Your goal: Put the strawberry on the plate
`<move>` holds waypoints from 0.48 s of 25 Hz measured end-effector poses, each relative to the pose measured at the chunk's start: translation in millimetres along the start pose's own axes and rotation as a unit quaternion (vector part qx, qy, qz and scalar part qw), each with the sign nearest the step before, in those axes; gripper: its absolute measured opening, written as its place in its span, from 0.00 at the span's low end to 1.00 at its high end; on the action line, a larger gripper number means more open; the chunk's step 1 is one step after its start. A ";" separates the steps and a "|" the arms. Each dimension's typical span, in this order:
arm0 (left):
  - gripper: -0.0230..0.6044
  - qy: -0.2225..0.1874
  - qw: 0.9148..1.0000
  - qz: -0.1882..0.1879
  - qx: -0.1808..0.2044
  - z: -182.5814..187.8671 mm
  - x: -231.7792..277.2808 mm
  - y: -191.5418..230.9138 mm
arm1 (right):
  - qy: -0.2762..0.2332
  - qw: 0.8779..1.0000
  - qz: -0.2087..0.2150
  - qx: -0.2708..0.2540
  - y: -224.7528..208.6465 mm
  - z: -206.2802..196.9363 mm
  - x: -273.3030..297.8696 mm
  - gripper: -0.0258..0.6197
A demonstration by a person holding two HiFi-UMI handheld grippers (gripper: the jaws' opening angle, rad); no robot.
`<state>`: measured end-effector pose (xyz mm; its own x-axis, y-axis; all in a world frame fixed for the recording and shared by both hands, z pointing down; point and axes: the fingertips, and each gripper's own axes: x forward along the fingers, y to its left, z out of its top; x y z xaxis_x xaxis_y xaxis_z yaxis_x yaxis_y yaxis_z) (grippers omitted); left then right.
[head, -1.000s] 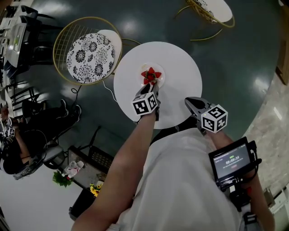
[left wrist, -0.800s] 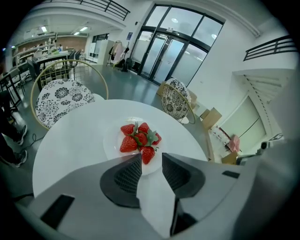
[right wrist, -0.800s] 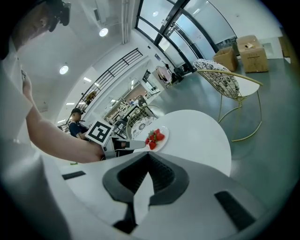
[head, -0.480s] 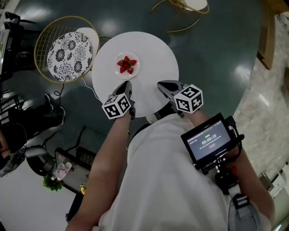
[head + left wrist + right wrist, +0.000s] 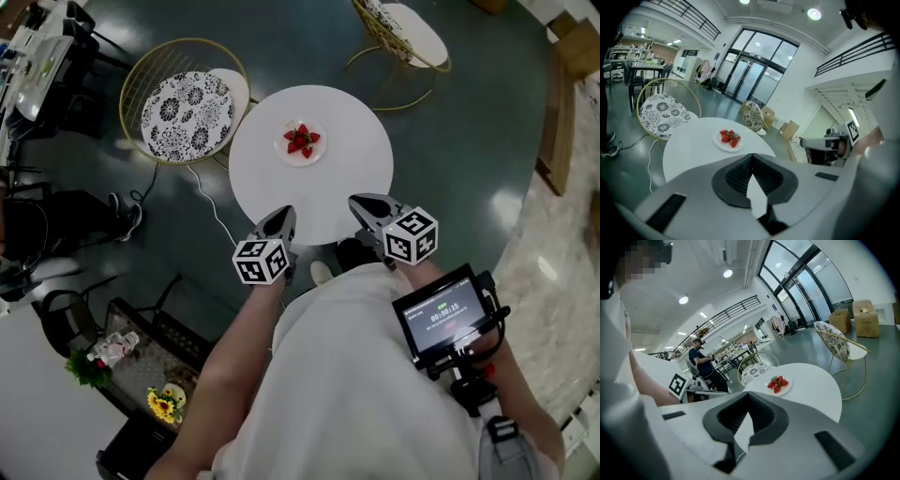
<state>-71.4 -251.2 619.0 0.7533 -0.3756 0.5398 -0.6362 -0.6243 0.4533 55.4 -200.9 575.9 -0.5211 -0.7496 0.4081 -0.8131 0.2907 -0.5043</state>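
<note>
Several red strawberries lie on a small white plate in the middle of the round white table. The same strawberries show in both gripper views. My left gripper hangs at the table's near edge, jaws shut and empty, well short of the plate. My right gripper sits beside it at the near edge, also shut with nothing in it. In the left gripper view the left gripper points at the plate.
A gold wire chair with a patterned cushion stands left of the table, another chair behind it. A cable trails on the dark floor. Desks at far left; a monitor is strapped to my right arm.
My left gripper pulled back from the plate to the table's near edge and shut. The strawberries stayed on the plate. The right gripper stayed near the front edge.
</note>
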 end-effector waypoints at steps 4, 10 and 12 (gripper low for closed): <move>0.05 -0.032 0.999 -0.019 0.038 -1.4 -45.9 -21.6 | -0.010 1.000 -0.005 -0.018 29.0 -8.5 -16.5 0.05; 0.05 -0.056 0.995 -0.038 0.075 -16.1 -103.1 -51.0 | -0.035 0.999 -0.005 -0.037 81.2 -17.3 -44.8 0.05; 0.05 -0.055 0.995 -0.041 0.077 -26.1 -117.4 -57.7 | -0.042 0.998 -0.007 -0.041 95.9 -21.8 -56.2 0.05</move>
<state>-127.5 -153.2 548.0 0.8209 -0.3865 0.4205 -0.5450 -0.7503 0.3742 1.1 -117.9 521.2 -0.4889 -0.7999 0.3481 -0.8406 0.3255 -0.4329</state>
